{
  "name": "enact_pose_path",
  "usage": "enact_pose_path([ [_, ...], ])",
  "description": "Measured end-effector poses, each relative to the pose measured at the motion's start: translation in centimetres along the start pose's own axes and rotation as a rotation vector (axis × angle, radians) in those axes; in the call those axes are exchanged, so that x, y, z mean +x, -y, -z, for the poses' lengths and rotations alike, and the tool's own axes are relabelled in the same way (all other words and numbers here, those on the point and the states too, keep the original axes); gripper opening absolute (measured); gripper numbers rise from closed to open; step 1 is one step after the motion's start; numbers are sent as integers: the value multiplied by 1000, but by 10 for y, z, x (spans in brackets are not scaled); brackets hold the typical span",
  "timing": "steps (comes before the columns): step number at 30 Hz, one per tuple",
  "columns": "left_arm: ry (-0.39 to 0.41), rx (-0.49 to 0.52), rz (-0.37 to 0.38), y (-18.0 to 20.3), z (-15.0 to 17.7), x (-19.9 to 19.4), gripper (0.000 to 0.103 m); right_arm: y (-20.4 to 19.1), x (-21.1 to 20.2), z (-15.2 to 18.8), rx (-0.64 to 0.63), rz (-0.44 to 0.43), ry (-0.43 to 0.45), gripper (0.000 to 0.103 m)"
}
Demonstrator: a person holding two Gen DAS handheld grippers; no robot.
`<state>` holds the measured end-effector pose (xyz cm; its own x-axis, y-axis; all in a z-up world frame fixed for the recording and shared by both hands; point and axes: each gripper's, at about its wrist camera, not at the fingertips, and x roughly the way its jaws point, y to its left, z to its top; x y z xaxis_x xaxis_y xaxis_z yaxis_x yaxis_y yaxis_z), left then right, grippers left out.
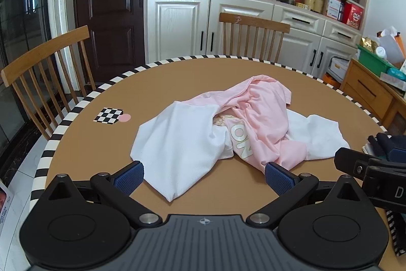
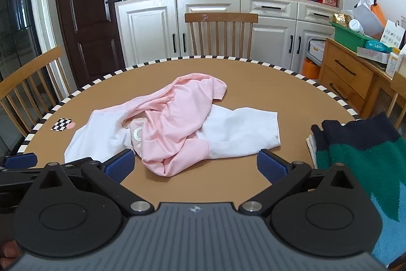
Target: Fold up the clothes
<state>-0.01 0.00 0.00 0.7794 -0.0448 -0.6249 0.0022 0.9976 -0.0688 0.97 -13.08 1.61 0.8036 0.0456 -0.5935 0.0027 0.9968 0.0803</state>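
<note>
Both grippers, left [image 1: 204, 178] and right [image 2: 196, 166], fingers spread and empty, at lower frame before the crumpled pink-and-white garment [image 1: 236, 126] mid-bench [image 1: 177, 73]: soft, light, best pinched at a hem.

A crumpled garment [image 1: 228, 128] is heaped at the middle of the table [image 1: 203, 73]. A chair [image 1: 253, 32] is set behind it, and a folded cloth [image 2: 368, 144] is laid to its right.

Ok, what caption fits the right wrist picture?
Open right gripper faces a crumpled pink-and-white shirt on the round table.
</note>
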Motion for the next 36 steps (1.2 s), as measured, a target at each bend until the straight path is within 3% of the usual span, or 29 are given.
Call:
enact_pose_path([
  [8, 2, 11, -26, 2, 7, -4, 102, 8, -3, 5, 26, -24, -1, 103],
  [14, -39, 19, -55, 10, 13, -3, 102, 10, -1, 8, 15, -28, -31, 103],
  [36, -62, 14, -52, 21, 19, -11, 102, 25, -10, 14, 28, -37, -34, 103],
])
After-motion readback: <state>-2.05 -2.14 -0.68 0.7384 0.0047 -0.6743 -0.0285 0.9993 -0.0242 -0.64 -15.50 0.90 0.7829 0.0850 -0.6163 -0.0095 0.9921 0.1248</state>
